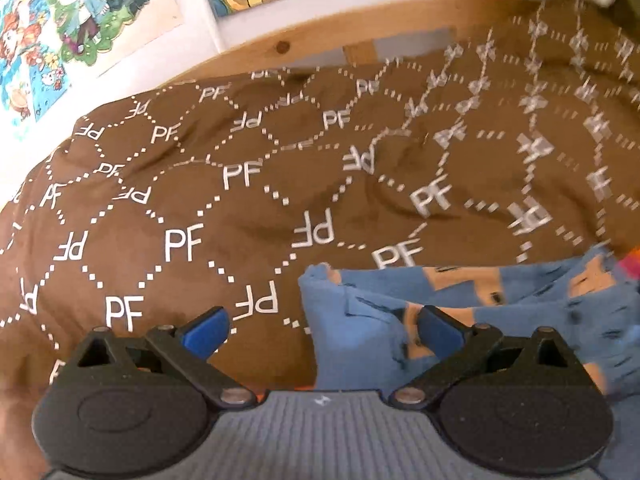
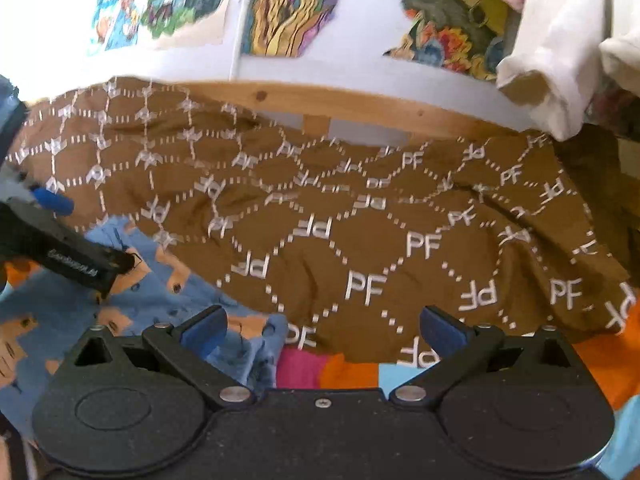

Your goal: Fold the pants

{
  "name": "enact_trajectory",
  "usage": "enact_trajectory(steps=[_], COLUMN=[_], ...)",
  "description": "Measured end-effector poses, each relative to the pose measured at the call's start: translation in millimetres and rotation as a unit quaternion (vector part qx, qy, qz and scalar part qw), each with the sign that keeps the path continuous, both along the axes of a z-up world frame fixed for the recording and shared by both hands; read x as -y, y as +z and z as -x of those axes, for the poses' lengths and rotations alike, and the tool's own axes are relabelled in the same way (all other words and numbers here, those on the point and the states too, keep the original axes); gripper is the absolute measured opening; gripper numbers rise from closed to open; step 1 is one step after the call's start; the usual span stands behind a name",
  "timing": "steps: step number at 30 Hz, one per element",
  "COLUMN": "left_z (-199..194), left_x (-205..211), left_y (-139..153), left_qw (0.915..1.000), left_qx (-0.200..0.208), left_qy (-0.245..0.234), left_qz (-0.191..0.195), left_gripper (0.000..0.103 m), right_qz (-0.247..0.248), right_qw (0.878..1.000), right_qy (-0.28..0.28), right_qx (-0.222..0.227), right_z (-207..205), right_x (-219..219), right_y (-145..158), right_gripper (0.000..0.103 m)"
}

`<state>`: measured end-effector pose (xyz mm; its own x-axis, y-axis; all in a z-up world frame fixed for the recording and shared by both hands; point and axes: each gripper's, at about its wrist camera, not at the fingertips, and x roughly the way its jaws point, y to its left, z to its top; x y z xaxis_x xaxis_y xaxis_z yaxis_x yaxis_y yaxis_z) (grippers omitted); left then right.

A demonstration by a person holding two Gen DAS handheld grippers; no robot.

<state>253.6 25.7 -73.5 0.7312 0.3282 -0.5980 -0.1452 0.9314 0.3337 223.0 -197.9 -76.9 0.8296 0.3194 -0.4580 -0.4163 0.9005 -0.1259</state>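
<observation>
While both tongs stand wide open and hold nothing, the pants [image 1: 400, 312] lie crumpled on a bed, at the near edge of a brown blanket [image 1: 208, 208] printed with white "PF" letters and dotted diamonds. The pants are blue with tan patches and small dark marks.

From the left wrist, the left tongs [image 1: 320, 330] hang over the boundary between blanket and pants: the left blue pad sits above brown cloth, the right pad above blue cloth, and neither visibly touches. A raised corner of the pants juts up just ahead of the gap.

From the right wrist, the right tongs [image 2: 322, 330] hover over the pants' right end, where a bunched fold [image 2: 264, 344] lies beside the left pad. Under the blanket's near edge shows a sheet [image 2: 348, 372] in pink, orange and light blue blocks. The left tongs [image 2: 56, 204] come in from the left edge of this view, above the pants.

Behind the blanket runs a wooden rail [image 2: 360, 104] along the bed's far edge, with coloured posters [image 2: 160, 4] on the white wall and a white garment [image 2: 560, 60] hanging at the far right corner.
</observation>
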Motion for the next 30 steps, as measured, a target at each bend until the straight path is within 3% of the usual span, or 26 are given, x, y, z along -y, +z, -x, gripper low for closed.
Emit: enact_trajectory(steps=[3, 11, 15, 22, 27, 30], left_z=[-5.6, -0.2, 10.1, 71.5, 115.1, 127.3], left_x=[-6.0, -18.9, -19.7, -1.6, -1.6, 1.2], left_y=[-6.6, -16.6, -5.7, 16.4, 12.2, 2.0], left_qw=[0.9999, 0.9982, 0.997, 0.994, 0.9915, 0.9945], left_qx=[0.003, 0.025, 0.033, 0.069, 0.049, 0.027], left_qy=[0.006, 0.014, 0.021, 0.01, 0.005, -0.001], left_qz=[0.015, 0.054, 0.067, 0.084, 0.12, 0.102], left_gripper=[0.103, 0.103, 0.103, 0.103, 0.103, 0.103], right_qz=[0.022, 0.011, -0.006, -0.027, -0.004, 0.004], right_qw=[1.0, 0.999, 1.0, 1.0, 0.999, 0.999], right_qy=[-0.017, -0.024, -0.022, 0.01, 0.034, 0.038], right_qx=[-0.015, -0.032, -0.002, 0.011, -0.018, -0.023], right_z=[-5.6, -10.2, 1.3, 40.2, 65.1, 69.4], right_x=[1.6, 7.6, 11.3, 9.4, 5.2, 2.7], right_y=[-12.9, -24.0, -11.7, 12.4, 16.2, 16.4], right_gripper=[0.102, 0.102, 0.102, 0.102, 0.102, 0.102])
